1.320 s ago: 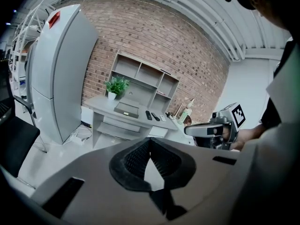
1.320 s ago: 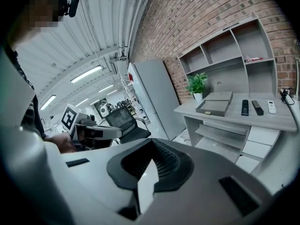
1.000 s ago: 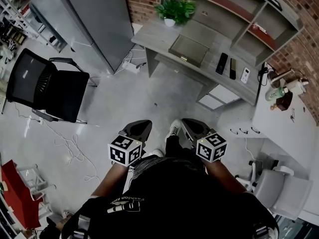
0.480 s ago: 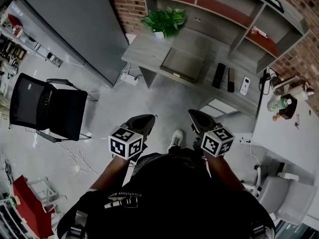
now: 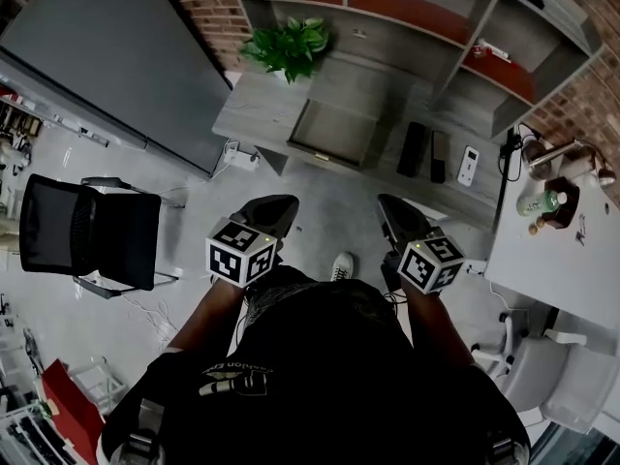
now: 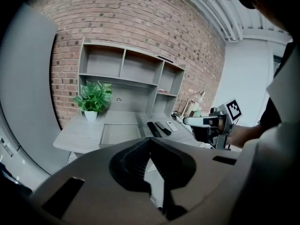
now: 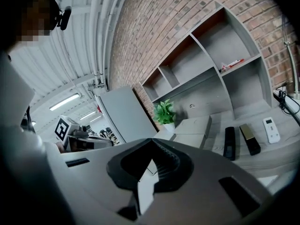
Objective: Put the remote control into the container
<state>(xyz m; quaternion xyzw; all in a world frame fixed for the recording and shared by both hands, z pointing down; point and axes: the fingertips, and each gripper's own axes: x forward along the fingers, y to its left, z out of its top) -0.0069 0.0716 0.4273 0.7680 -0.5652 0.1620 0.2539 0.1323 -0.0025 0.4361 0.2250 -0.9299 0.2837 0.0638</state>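
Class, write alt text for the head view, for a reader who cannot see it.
Seen from above, a person holds the left tongs and right tongs out toward a grey desk. On it lie an open container, a potted plant and three remote controls; a black chair stands at left.

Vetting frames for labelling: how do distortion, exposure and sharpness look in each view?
Head view: shelf unit bows slightly, person's dark clothing nearly black, remotes small but sharp. Left gripper view: strong fisheye curves the brick wall, corners vignetted. Right gripper view: tilted, fisheye, ceiling lamp bright.
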